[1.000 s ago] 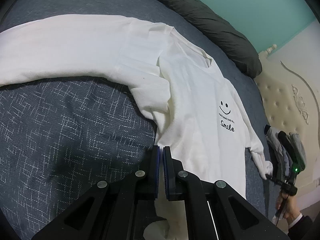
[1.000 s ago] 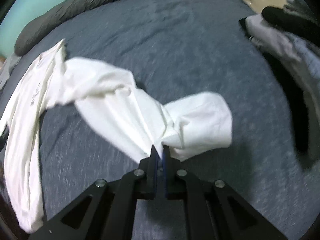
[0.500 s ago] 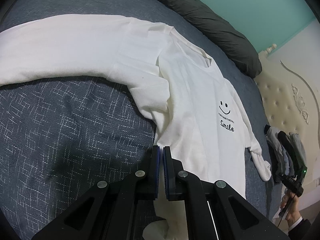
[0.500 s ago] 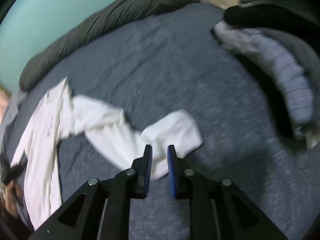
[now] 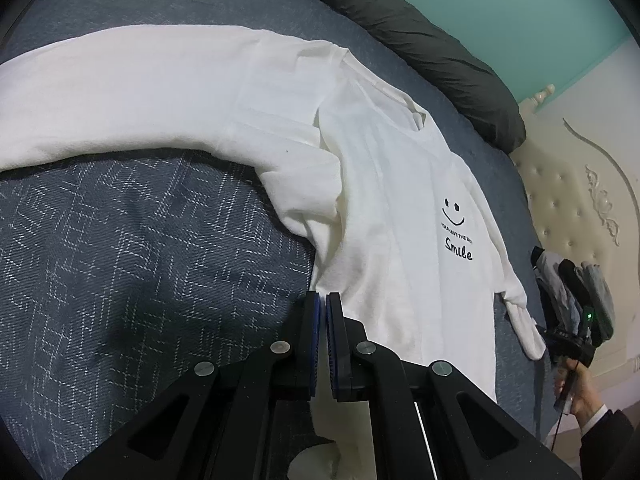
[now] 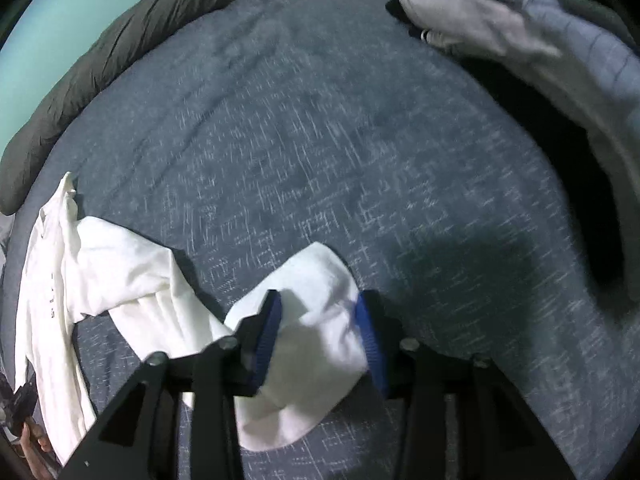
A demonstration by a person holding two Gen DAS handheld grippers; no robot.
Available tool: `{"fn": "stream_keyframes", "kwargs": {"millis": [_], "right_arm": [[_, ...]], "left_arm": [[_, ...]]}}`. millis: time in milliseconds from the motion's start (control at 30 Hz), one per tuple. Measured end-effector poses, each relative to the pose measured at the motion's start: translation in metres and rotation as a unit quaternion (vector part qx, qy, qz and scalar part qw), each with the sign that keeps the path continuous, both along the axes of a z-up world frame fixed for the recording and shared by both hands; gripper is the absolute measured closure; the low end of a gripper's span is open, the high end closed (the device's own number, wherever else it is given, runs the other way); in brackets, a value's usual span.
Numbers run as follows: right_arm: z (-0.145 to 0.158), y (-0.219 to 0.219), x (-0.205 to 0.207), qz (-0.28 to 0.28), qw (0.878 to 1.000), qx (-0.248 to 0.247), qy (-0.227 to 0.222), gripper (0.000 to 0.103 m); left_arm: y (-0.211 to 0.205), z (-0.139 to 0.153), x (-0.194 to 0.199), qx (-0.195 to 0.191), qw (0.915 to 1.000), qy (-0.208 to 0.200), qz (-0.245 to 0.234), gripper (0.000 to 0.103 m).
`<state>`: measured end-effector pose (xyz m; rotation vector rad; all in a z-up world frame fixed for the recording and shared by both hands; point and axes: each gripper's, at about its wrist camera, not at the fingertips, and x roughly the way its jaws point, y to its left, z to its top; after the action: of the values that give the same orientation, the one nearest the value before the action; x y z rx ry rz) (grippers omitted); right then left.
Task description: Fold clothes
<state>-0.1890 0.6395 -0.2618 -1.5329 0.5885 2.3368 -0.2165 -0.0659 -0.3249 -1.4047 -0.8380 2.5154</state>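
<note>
Dark blue bedspread (image 5: 140, 240) with a white crosshatch weave fills most of both views, with a grey bolster (image 5: 420, 40) along the far edge and a teal wall (image 5: 520, 8) behind it. No baskets or bins anywhere, so nothing is sitting inside anything. On the left, one long sleeve of the white shirt (image 5: 380, 200) stretches flat across the bed. The left gripper (image 5: 322, 300) is clenched tight on the shirt's bottom edge, pads pressed together. The shirt lies face up, with a smiley and "Smile" printed on the chest. Further right, the right gripper (image 6: 318, 308) hangs over the other sleeve's cuff (image 6: 316, 312). Its jaws are apart, have just been closing a bit, and the cuff lies loose between them, not pinched. At far right sits a pile of grey clothes (image 6: 540, 40), with a cream tufted headboard (image 5: 560, 184) behind.
</note>
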Motion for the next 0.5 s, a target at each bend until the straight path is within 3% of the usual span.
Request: {"fn": "stream_keyframes", "kwargs": {"millis": [100, 233, 367, 500], "right_arm": [[0.0, -0.005, 0.001, 0.01, 1.0, 0.003, 0.003, 0.098], [0.012, -0.003, 0.004, 0.009, 1.0, 0.018, 0.017, 0.099], [0.043, 0.004, 0.009, -0.006, 0.997, 0.063, 0.05, 0.099], [0.089, 0.013, 0.017, -0.03, 0.986, 0.123, 0.109, 0.1]], "left_arm": [[0.002, -0.001, -0.002, -0.001, 1.0, -0.001, -0.001, 0.099], [0.004, -0.002, -0.002, -0.003, 1.0, -0.003, -0.002, 0.099], [0.005, -0.002, -0.003, -0.006, 1.0, -0.003, -0.002, 0.099], [0.006, -0.003, -0.004, -0.007, 1.0, -0.004, -0.002, 0.099]]}}
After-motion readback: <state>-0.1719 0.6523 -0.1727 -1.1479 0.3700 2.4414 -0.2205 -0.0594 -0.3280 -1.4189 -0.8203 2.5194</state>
